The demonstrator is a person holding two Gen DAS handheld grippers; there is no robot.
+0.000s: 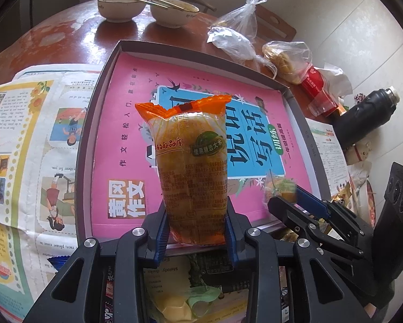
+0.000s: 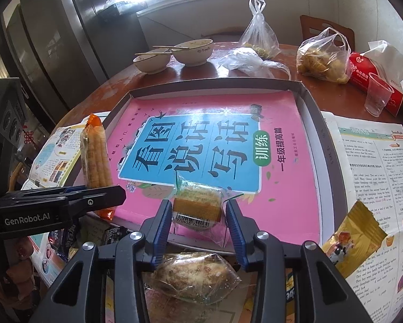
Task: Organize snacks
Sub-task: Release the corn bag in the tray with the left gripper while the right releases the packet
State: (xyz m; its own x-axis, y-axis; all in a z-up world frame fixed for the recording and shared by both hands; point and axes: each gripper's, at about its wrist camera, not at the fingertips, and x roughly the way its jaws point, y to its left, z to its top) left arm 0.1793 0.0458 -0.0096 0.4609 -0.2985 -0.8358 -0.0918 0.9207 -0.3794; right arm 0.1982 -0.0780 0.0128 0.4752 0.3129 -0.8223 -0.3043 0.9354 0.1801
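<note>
Orange-wrapped rice-roll pack (image 1: 193, 172) stood upright, clamped low in left gripper (image 1: 196, 231) over the tray's (image 1: 96, 123) near edge; right gripper (image 2: 198, 215) straddled, pads apart, a small barcoded cake (image 2: 197, 207) lying there.

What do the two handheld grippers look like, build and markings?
Both match: the left gripper and right gripper have matte black linkage arms with silver round rivets and ribbed blue finger pads. The left one's side carries white GenRobot.AI lettering. No cables or sleeves visible.
</note>
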